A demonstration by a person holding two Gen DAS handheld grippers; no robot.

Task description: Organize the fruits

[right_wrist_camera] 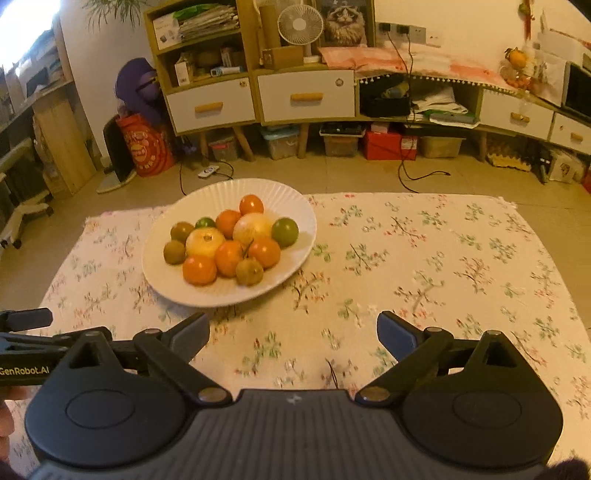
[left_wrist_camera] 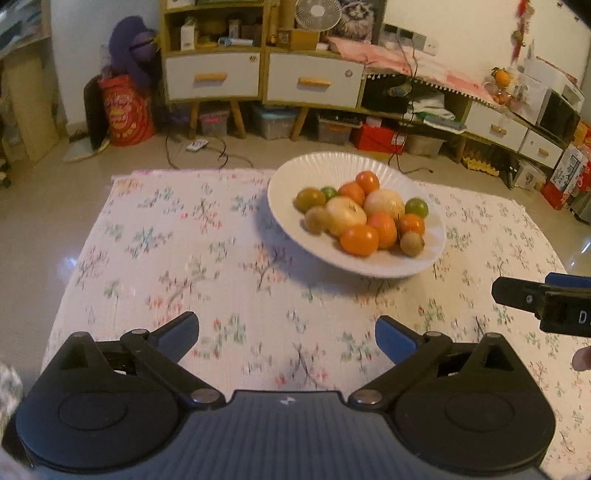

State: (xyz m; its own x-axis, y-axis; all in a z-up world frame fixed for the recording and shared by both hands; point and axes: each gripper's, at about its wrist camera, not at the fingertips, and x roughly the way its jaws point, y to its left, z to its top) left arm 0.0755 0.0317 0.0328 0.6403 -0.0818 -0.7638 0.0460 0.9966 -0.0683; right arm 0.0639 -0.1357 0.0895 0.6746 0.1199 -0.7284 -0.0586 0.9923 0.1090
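Observation:
A white ribbed plate sits on a floral tablecloth and holds several fruits: orange tangerines, two pale yellow round fruits, green limes and small brown ones. My left gripper stands open with only cloth between its fingers, back from the plate, which lies ahead to its right. My right gripper is open and holds nothing, with the plate ahead to its left. Each gripper shows at the edge of the other's view.
Beyond the table's far edge runs a wooden cabinet with white drawers, with storage boxes and cables on the floor below. A red bag stands at the left. A fan is on the cabinet.

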